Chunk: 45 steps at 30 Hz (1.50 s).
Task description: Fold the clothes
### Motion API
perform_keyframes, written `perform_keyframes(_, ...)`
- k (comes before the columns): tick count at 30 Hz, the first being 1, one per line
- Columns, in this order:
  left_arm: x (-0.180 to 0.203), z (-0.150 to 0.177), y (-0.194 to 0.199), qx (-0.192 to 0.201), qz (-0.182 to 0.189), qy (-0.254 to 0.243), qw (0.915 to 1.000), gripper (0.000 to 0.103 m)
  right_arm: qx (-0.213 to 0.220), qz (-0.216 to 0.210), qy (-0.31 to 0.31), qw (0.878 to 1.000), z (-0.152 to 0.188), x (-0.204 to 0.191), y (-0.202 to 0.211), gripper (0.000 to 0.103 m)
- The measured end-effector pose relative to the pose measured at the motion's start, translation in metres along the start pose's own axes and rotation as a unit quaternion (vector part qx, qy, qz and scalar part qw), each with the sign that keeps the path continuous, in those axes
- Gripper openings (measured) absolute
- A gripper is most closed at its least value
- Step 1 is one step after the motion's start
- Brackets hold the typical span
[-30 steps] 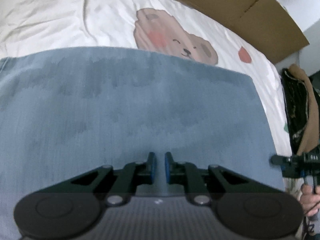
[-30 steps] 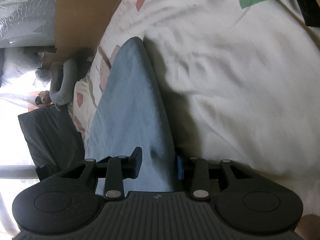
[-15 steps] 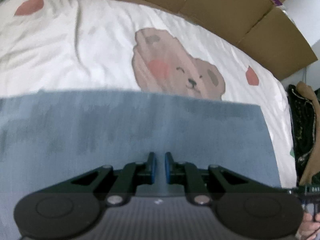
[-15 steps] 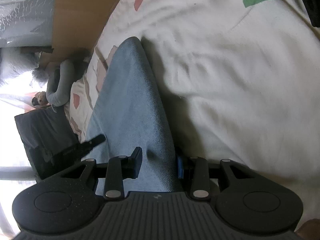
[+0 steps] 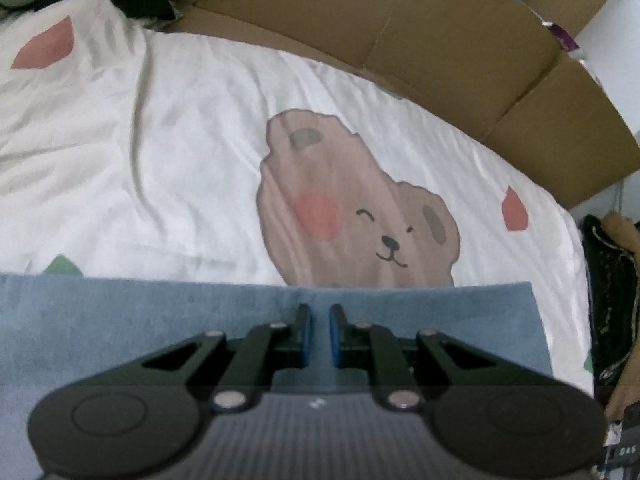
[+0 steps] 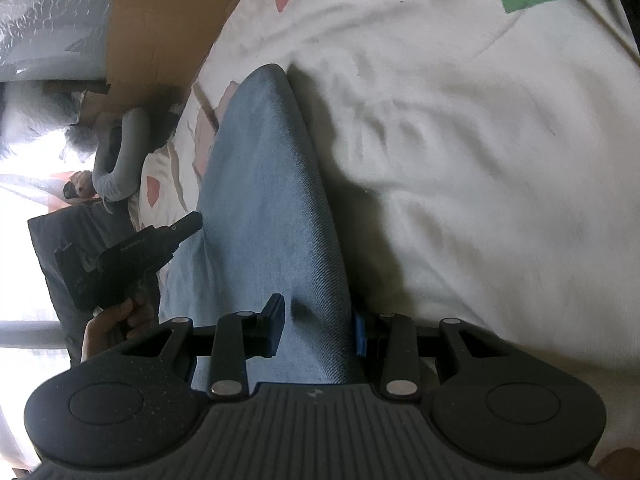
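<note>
A blue denim garment (image 5: pixel 120 320) lies across the bottom of the left wrist view on a white printed bed sheet (image 5: pixel 180 160). My left gripper (image 5: pixel 319 310) sits over its near part, jaws almost together with blue cloth in the narrow gap. In the right wrist view the garment (image 6: pixel 272 184) rises as a long ridge running away from me. My right gripper (image 6: pixel 318 312) is shut on its near end, a pad pressing each side. The left gripper (image 6: pixel 194 220), held by a hand (image 6: pixel 116 320), meets the cloth's left edge.
A brown bear print (image 5: pixel 352 208) shows on the sheet beyond the garment. Flattened cardboard (image 5: pixel 440 40) lines the bed's far side. A dark bag or clothes (image 5: pixel 608 300) hang at the right edge. A grey sleeve-like item (image 6: pixel 120 156) lies at the bed's left end.
In the left wrist view the garment's far edge has drawn back toward me, uncovering the whole bear print. The left gripper has come into the right wrist view. The right gripper has kept still.
</note>
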<state>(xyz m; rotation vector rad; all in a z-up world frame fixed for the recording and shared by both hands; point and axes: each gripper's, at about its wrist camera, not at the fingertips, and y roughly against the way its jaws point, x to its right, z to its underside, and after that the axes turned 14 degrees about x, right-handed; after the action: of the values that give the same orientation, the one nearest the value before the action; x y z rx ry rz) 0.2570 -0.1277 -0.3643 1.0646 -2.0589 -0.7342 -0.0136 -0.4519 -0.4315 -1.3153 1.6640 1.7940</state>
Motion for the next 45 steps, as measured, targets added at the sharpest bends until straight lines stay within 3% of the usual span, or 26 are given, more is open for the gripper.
perform_keyframes(8, -0.010, 0.039, 0.035, -0.031, 0.015, 0.029, 0.9990, 0.012, -0.004, 0.003, 0.011, 1.000, -0.001, -0.004, 0.004, 0.011)
perform_keyframes(18, -0.022, 0.094, 0.084, -0.055, 0.032, 0.071, 0.9955, 0.012, 0.001, -0.007, 0.036, 0.999, 0.000, -0.033, 0.013, 0.006)
perform_keyframes(23, -0.023, 0.115, 0.101, -0.059, 0.041, 0.079, 0.9943, 0.012, 0.002, 0.015, 0.059, 0.998, 0.000, -0.063, 0.019, 0.005)
perform_keyframes(36, -0.041, 0.143, 0.127, -0.026, 0.068, 0.121, 0.9900, 0.011, -0.014, 0.071, 0.174, 0.982, 0.005, -0.190, 0.019, 0.005)
perform_keyframes(42, -0.058, 0.134, 0.155, 0.032, 0.071, 0.154, 0.9850, 0.013, -0.024, 0.096, 0.230, 0.968, 0.019, -0.248, 0.013, 0.005)
perform_keyframes(45, -0.072, 0.127, 0.167, 0.064, 0.056, 0.168, 0.9820, 0.020, -0.028, 0.114, 0.265, 0.957, 0.027, -0.279, 0.009, 0.005)
